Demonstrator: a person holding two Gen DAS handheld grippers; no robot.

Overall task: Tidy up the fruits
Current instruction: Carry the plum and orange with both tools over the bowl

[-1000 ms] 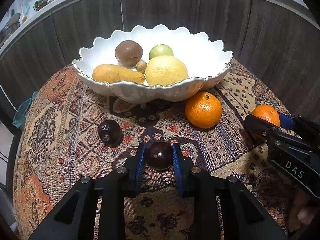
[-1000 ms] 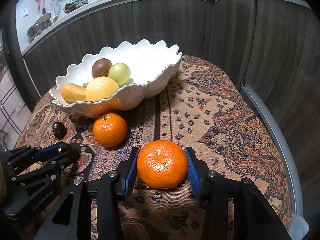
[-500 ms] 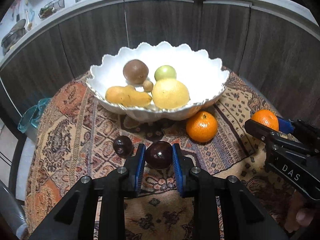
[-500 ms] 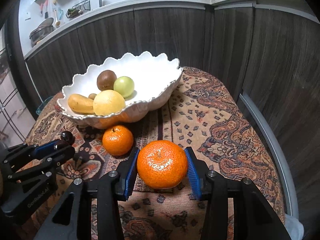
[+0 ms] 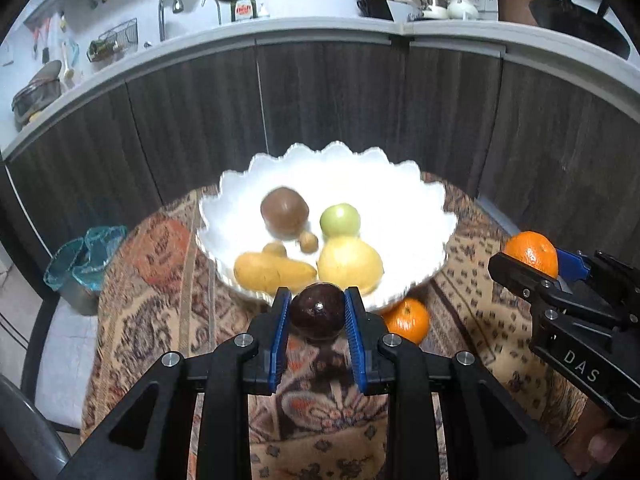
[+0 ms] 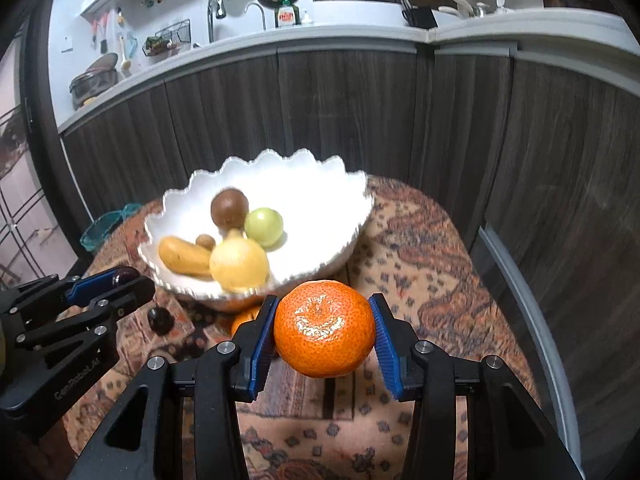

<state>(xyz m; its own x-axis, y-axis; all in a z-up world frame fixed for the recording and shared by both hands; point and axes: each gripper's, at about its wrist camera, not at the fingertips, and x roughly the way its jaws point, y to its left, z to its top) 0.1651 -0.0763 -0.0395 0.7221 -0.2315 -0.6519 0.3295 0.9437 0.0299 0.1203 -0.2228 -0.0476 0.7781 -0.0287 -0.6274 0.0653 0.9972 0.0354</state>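
My left gripper (image 5: pixel 317 312) is shut on a dark purple round fruit (image 5: pixel 317 310), held in the air just in front of the white scalloped bowl (image 5: pixel 416 200). My right gripper (image 6: pixel 325 334) is shut on an orange mandarin (image 6: pixel 325 330), also lifted off the cloth, near the bowl's (image 6: pixel 328 184) front right. The bowl holds a brown fruit (image 5: pixel 284 212), a green one (image 5: pixel 340 220), a yellow citrus (image 5: pixel 350 264), a long yellow fruit (image 5: pixel 272 272) and small brown ones. A second mandarin (image 5: pixel 406 320) and a second dark fruit (image 6: pixel 160 319) lie on the cloth by the bowl.
The bowl stands on a small round table under a patterned cloth (image 5: pixel 160 304). Dark wood cabinet fronts (image 5: pixel 332 96) close behind and to the right. A teal bin (image 5: pixel 86 256) stands on the floor at left. A chair edge (image 5: pixel 24 432) shows at lower left.
Both grippers have risen off the cloth with their fruits and now sit higher, looking over the bowl's rim. The bowl and loose fruits stayed put.
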